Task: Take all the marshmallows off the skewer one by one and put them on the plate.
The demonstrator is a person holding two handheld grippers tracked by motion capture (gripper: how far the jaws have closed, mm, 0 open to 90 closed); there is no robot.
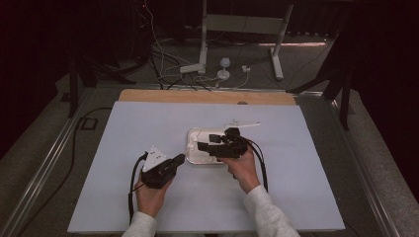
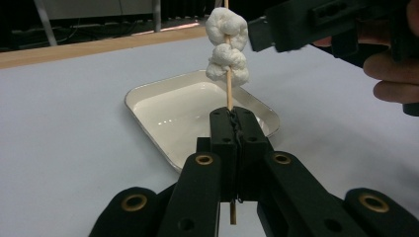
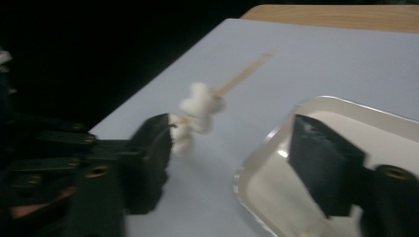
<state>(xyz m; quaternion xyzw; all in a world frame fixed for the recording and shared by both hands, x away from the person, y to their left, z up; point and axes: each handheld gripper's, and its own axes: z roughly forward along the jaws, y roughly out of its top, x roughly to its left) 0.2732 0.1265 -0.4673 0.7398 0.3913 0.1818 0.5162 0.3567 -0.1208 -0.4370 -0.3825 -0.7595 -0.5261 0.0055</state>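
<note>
My left gripper (image 2: 236, 116) is shut on the lower end of a thin wooden skewer (image 2: 229, 89) that stands upright. Two or three white marshmallow lumps (image 2: 226, 47) are threaded on its upper part. In the high view the left gripper (image 1: 182, 158) sits at the near left corner of a shallow white tray (image 1: 193, 133). My right gripper (image 3: 232, 133) is open, with its jaws wide apart. The marshmallows (image 3: 197, 108) lie just past its left fingertip (image 3: 155, 143) and nothing presses on them. From the right, one of its fingers (image 2: 296, 24) reaches in beside the top marshmallow.
The tray (image 2: 148, 96) holds nothing and rests mid-table on a pale sheet (image 1: 148, 123). A wooden strip (image 1: 207, 96) runs along the table's far edge. Beyond it, stand legs and cables (image 1: 202, 69) lie on the floor. Bare sheet surrounds the tray.
</note>
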